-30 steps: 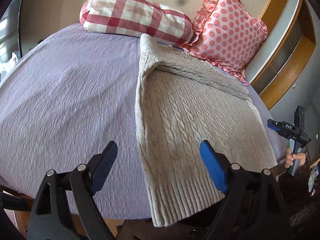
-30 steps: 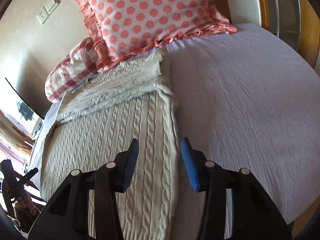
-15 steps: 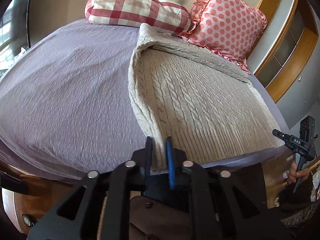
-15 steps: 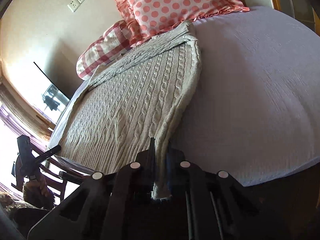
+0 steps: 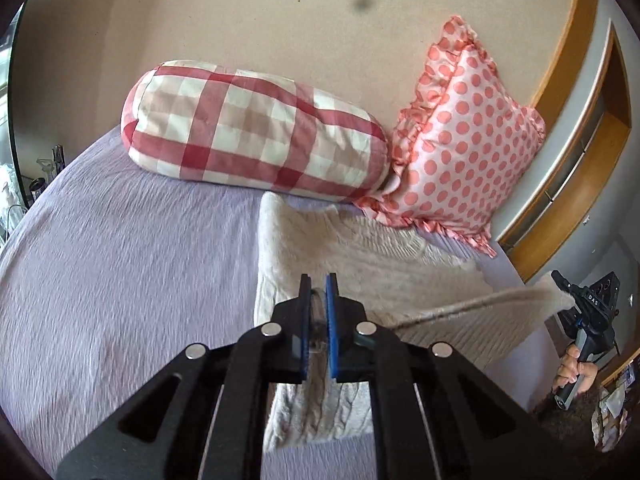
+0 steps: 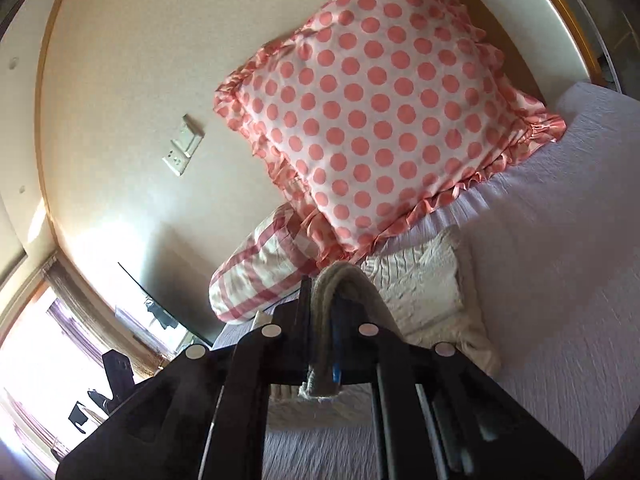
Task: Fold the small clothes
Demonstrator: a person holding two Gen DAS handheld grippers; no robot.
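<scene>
In the left wrist view we hold the left gripper [image 5: 319, 308] with its blue pads pinched together on the hem of the cream cable-knit sweater [image 5: 344, 248], lifted above the lavender bedspread [image 5: 120, 280]. The sweater's far end lies flat on the bedspread just in front of the red checked bolster [image 5: 256, 140] and the pink polka-dot pillow [image 5: 460, 160], while its raised hem stretches across to the right gripper [image 5: 560, 280], seen small beyond the sweater's far edge. In the right wrist view our right gripper [image 6: 320, 320] is clamped on a thick fold of the sweater [image 6: 420, 280]; the rest of it lies on the bedspread [image 6: 560, 240] just below the polka-dot pillow [image 6: 380, 120].
</scene>
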